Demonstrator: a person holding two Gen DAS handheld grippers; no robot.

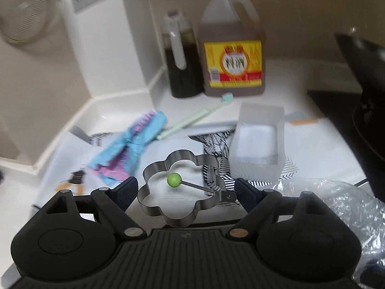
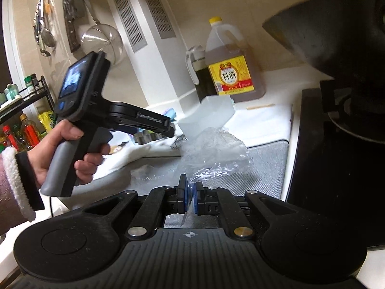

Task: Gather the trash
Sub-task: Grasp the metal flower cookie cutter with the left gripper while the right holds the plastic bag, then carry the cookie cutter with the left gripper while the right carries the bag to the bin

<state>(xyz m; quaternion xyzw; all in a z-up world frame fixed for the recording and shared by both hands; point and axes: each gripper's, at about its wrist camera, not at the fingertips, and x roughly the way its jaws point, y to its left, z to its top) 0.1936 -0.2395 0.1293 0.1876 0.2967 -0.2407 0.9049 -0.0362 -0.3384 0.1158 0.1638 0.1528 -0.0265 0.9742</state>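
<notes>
White counter (image 1: 312,144), left tool (image 1: 182,187) spread around egg ring (image 1: 154,183), right tool (image 2: 191,197) pinching plastic bag (image 2: 216,151)

Both grippers are black: ribbed base, round side discs, silver screws, blue pads (image 2: 184,193). The left hand (image 2: 72,154) is bare-skinned, with a white fleece cuff (image 2: 14,183).

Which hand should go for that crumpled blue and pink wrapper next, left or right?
Left. The left gripper is open and faces the wrapper, though the flower-shaped metal ring lies between. The right gripper is shut on the clear plastic bag.
</notes>
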